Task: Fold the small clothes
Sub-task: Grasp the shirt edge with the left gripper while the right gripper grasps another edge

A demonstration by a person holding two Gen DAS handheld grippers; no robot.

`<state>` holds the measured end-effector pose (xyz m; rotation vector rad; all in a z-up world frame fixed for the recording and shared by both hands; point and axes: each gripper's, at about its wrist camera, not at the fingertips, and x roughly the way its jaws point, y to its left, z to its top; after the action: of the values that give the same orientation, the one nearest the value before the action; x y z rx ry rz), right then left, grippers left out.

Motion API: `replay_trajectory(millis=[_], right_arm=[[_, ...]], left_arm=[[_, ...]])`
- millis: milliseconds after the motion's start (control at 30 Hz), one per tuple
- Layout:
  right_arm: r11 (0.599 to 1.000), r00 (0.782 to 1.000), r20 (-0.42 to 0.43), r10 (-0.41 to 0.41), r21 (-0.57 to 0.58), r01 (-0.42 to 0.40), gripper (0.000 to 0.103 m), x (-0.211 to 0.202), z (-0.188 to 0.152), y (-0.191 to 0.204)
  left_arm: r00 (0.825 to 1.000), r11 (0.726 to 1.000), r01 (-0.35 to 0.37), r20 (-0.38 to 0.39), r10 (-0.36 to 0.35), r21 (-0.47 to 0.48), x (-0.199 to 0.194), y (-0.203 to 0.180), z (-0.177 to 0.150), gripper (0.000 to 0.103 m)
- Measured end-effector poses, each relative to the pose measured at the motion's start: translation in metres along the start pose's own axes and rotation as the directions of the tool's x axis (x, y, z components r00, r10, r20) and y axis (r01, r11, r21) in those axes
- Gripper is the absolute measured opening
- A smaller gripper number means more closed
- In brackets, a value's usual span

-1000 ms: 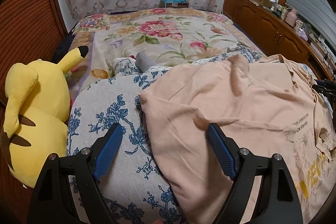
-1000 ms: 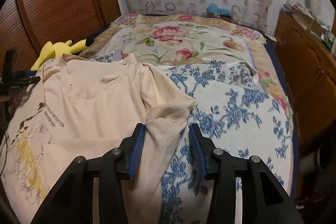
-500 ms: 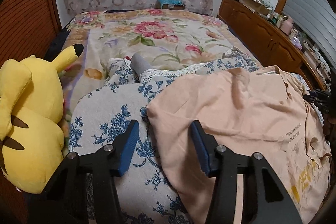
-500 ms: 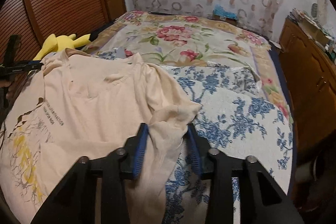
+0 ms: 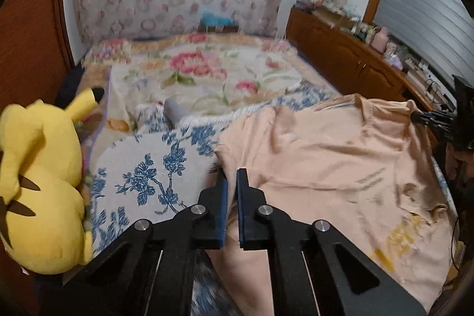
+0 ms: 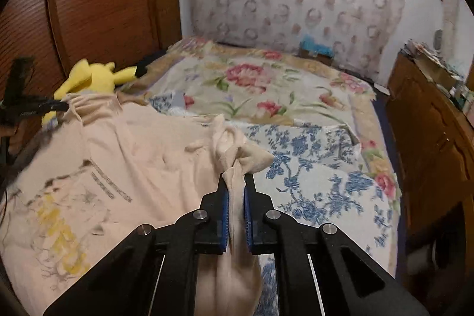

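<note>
Peach T-shirt point(image 5: 340, 168) lies spread print-up on the blue-floral cloth point(image 5: 154, 165) at the near end of the bed point(image 5: 207, 76). Left gripper point(image 5: 232, 176) jaws nearly closed, pinching the shirt's left sleeve edge. Right gripper point(image 6: 236, 182) jaws clamped on the bunched right sleeve, fabric gathered between the pads. Yellow Pikachu plush point(image 5: 38, 182) sits just beside the cloth's left edge. Wooden cabinet point(image 6: 429, 132) runs along the bed's right side. Flowered bedspread beyond the shirt is open.

Peach T-shirt point(image 5: 326, 156), seemingly spread flat.
</note>
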<state>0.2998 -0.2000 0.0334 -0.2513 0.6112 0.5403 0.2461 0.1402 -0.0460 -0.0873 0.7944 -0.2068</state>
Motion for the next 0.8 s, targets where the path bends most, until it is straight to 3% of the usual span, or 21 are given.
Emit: replay_trajectory(millis=[133, 267, 633, 800], right_arm=[[1.000, 0.998, 0.055, -0.009, 0.023, 0.007, 0.008, -0.034, -0.009, 0.004], [0.999, 0.995, 0.095, -0.007, 0.038, 0.004, 0.008, -0.068, -0.028, 0.016], [0.995, 0.989, 0.144, 0.026, 0.093, -0.039, 0.008, -0.137, -0.108, 0.044], [0.997, 0.991, 0.133, 0.010, 0.080, -0.021, 0.008, -0.174, -0.135, 0.050]], left_arm=[[0.998, 0.999, 0.025, 0.059, -0.027, 0.031, -0.039, -0.020, -0.010, 0.006], [0.997, 0.996, 0.022, 0.072, -0.028, 0.081, -0.069, -0.038, -0.034, 0.006], [0.988, 1.000, 0.017, 0.152, -0.020, 0.021, -0.136, -0.053, -0.103, 0.006], [0.986, 1.000, 0.003, 0.169, -0.005, 0.011, -0.162, -0.055, -0.124, 0.006]])
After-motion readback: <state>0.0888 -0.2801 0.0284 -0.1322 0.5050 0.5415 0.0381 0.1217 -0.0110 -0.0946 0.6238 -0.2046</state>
